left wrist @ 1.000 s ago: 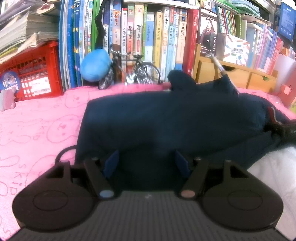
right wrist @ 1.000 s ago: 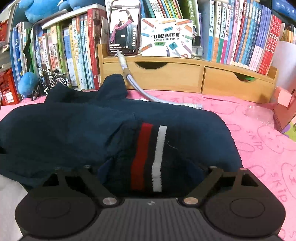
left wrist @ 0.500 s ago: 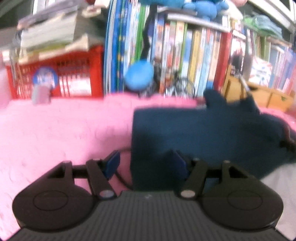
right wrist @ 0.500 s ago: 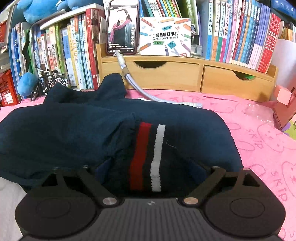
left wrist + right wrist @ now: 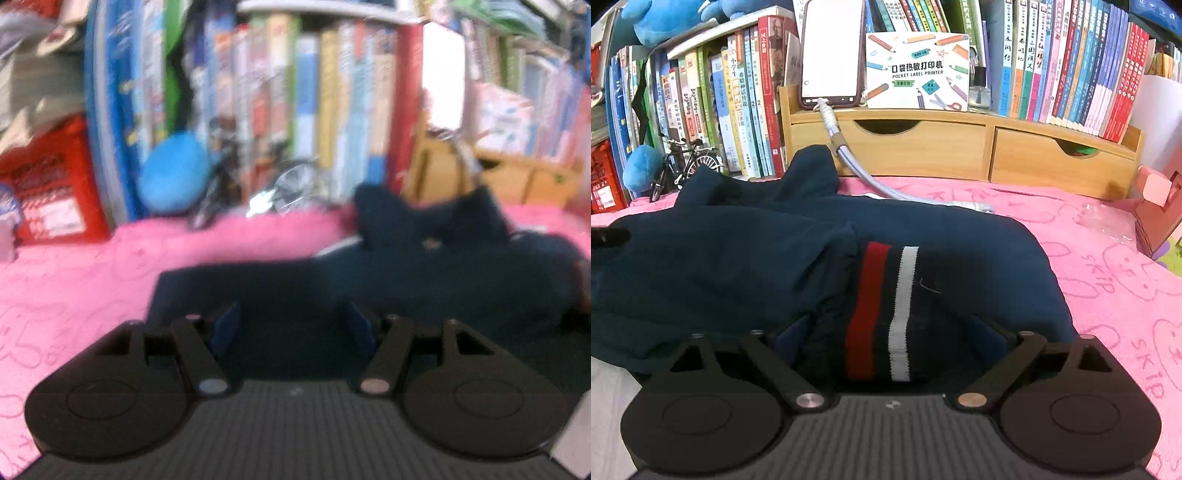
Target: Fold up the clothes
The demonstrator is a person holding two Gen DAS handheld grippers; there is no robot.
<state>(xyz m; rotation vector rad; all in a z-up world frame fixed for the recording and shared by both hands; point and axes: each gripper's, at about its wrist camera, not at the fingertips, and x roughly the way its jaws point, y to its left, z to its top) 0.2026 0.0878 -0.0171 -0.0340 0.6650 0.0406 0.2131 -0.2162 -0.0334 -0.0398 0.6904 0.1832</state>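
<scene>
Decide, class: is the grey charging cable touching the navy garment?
Touching. The right wrist view shows the cable running down from the phone along the navy garment collar, no gap visible.

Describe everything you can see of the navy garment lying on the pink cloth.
The navy garment looks like a soft knit top, lying flat and rumpled across the pink cloth. A ribbed cuff with one red and one white stripe lies on top at the near edge, between the open right tongs, whose jaws have just been opening; the pads seem clear of it. A point of fabric rises at the far edge near the wooden drawer unit. A grey cable runs past that far edge.
</scene>
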